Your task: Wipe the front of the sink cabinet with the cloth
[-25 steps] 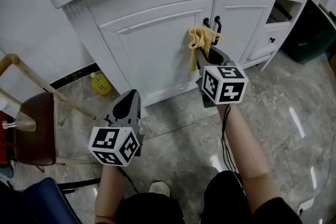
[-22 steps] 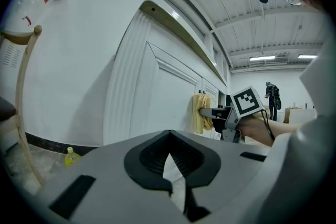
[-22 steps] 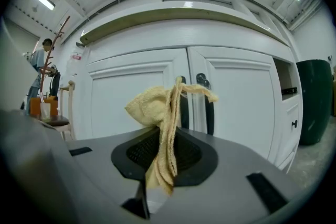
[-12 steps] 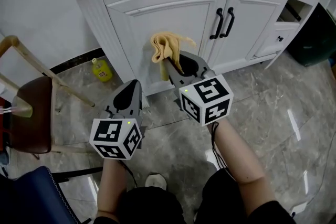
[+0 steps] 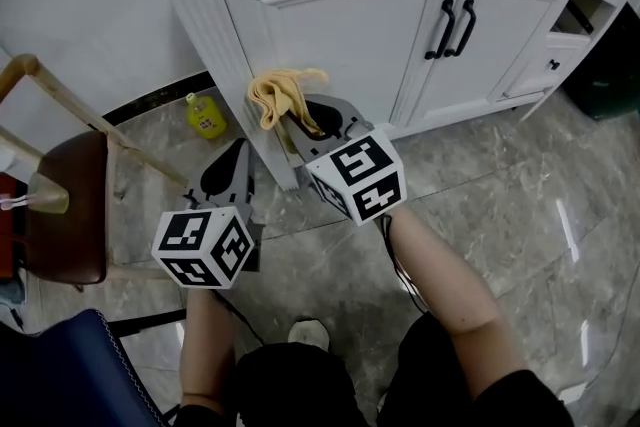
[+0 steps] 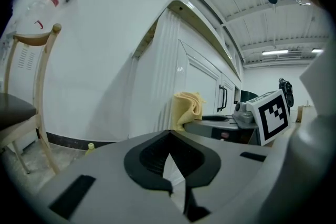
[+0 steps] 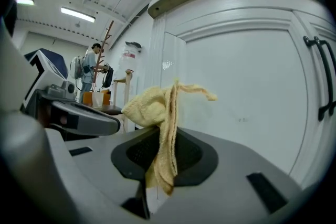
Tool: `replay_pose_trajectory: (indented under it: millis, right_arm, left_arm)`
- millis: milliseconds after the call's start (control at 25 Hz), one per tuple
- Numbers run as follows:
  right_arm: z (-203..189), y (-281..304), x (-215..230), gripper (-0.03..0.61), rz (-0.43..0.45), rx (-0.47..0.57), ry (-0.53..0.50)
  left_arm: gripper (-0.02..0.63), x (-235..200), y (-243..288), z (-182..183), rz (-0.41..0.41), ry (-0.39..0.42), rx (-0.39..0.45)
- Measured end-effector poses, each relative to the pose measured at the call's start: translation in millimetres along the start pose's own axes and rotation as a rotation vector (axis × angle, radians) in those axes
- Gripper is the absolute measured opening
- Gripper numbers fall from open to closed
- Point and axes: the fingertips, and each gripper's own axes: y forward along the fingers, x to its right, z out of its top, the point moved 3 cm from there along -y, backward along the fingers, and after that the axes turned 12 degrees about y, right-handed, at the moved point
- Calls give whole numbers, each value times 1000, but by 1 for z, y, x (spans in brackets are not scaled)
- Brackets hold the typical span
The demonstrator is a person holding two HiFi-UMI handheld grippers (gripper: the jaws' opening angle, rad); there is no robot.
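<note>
While the right claw (image 7: 157,162) is clenched on the yellow cloth (image 7: 160,110), pinching its bunched folds between the dark pads with a loose tail sticking up and to the right, the cloth sits low at the left of the white sink cabinet (image 5: 340,35), just beside the fluted corner post (image 5: 215,45) and in front of the left door panel; whether it presses on the wood I cannot tell. Beside it and slightly behind, the left claw (image 6: 169,136) is clenched tip to tip with nothing between its pads, pointing toward the cabinet's left corner. Two black handles (image 5: 455,27) stand upright where the doors meet. On the marble floor (image 5: 520,175), a small yellow bottle (image 5: 205,115) stands by the wall, near a wooden chair (image 5: 65,215).
</note>
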Motion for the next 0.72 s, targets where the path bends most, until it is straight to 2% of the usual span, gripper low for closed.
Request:
replay_pose_trajectory:
  millis: [120, 360, 720]
  right_arm:
    - [0, -7, 16, 83, -24, -2, 0]
    - [-6, -34, 69, 83, -146, 8, 23]
    - [-24, -93, 157, 81, -413, 45, 100]
  left_arm:
    - [15, 0, 4, 1, -7, 12, 4]
    - [15, 19, 21, -3, -62, 25, -5]
    - [15, 40, 42, -20, -117, 25, -33]
